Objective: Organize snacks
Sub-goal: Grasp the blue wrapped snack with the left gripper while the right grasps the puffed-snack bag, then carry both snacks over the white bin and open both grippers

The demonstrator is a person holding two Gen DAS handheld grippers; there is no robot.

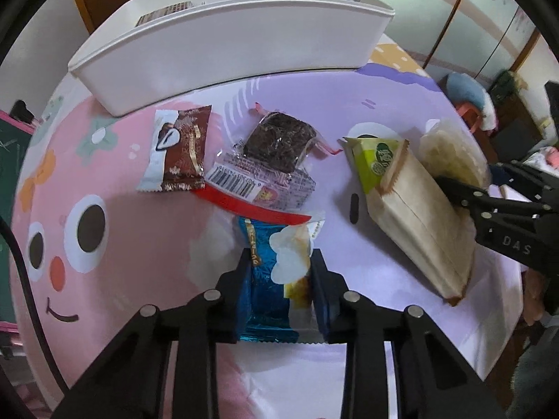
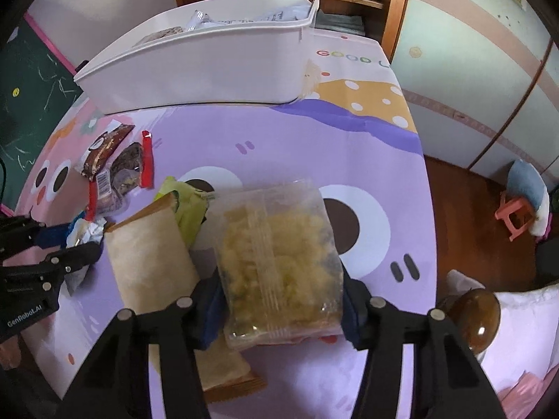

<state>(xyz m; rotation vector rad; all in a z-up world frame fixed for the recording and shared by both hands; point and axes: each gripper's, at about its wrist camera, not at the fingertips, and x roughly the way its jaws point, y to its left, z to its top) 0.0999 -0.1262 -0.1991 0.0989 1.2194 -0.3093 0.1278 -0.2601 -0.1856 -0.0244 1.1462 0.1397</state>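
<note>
A: What's the biggest thing there?
B: The table with its cartoon-face cloth point(image 2: 367, 146), and at its far side a white plastic bin point(image 1: 223, 52) with a few packets already in it.

A: And the loose snacks?
B: A brown paper pouch point(image 1: 415, 216) lies tilted near the middle, resting on a green packet point(image 1: 377, 160). Beside it, to the right, is a clear bag of yellow snacks point(image 2: 279, 258). Further left lie a clear-wrapped dark cake with a red strip point(image 1: 276, 143) and a brown chocolate wrapper point(image 1: 178, 146).

A: The tongs?
B: The right gripper point(image 2: 279, 310) has its jaws pressed against both sides of the clear bag. The left gripper point(image 1: 281, 296) is clamped on a small blue foil packet point(image 1: 265, 279), just below the dark cake.
</note>
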